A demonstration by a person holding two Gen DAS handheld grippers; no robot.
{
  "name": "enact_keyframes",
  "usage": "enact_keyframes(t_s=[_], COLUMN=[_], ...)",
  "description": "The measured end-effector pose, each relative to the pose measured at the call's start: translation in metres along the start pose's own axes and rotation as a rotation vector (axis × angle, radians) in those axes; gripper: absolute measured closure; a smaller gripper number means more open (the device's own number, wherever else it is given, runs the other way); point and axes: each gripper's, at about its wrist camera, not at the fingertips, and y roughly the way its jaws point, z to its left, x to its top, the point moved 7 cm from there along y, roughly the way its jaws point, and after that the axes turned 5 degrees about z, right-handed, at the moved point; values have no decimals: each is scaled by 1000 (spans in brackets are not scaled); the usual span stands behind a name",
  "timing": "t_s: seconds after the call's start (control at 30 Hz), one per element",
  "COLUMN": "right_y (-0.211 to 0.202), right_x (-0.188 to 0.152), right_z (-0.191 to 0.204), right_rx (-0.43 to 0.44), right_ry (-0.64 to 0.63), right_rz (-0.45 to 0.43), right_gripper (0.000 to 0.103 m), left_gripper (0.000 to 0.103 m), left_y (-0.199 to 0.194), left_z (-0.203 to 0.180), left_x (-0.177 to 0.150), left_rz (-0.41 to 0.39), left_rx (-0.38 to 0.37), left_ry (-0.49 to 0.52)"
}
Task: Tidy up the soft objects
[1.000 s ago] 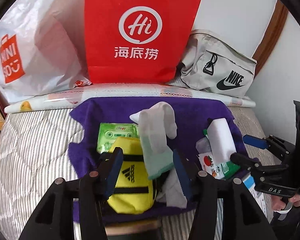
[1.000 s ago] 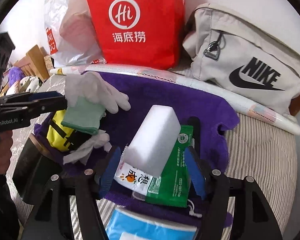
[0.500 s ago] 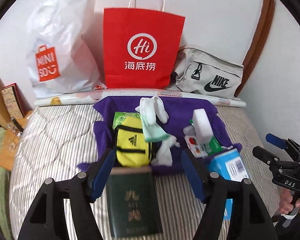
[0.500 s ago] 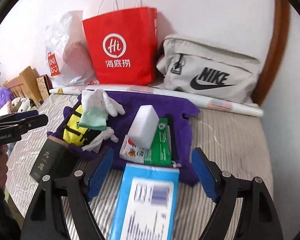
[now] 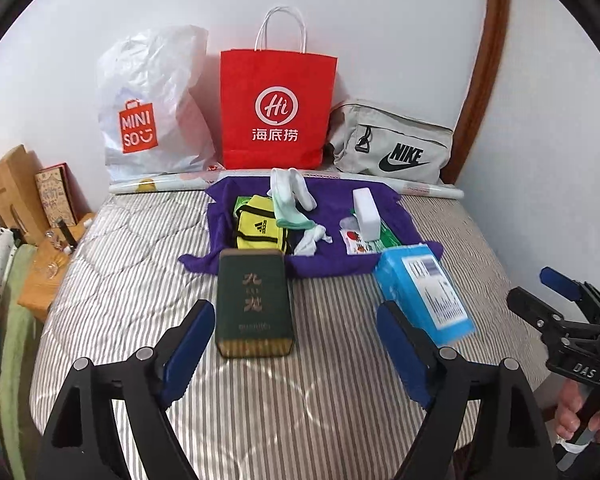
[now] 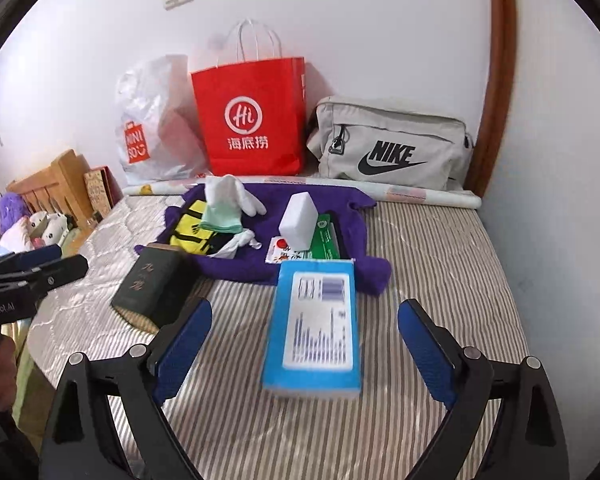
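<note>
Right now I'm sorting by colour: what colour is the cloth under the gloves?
Purple. The cloth shows best in the right wrist view.

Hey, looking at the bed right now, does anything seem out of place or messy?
Yes. The soft things sit in a loose heap on the rumpled purple cloth: a white-and-mint glove draped over the yellow Adidas pouch, and a white foam block resting on snack packets. The dark green box and blue tissue pack overlap the cloth's front edge.
</note>
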Motion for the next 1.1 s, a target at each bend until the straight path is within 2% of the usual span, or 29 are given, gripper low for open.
enact_keyframes(t_s=[0.33, 0.47, 0.77, 1.1], right_y=[-53, -68, -90, -97], right_x=[-43, -51, -58, -63], right_z=[-2, 1, 4, 7], right_rx=[-21, -34, -35, -26], right_ry=[31, 23, 14, 11], right_rz=[-44, -68, -102, -106], right_gripper=[7, 7, 7, 7], left_gripper=[21, 21, 21, 21], left_y=[-43, -54, -68, -74], left_z=[-15, -20, -29, -30], left_x=[-38, -47, -54, -57], left_rz=[-69, -82, -104, -109], left_rx=[47, 35, 34, 32], left_ry=[4, -3, 4, -1])
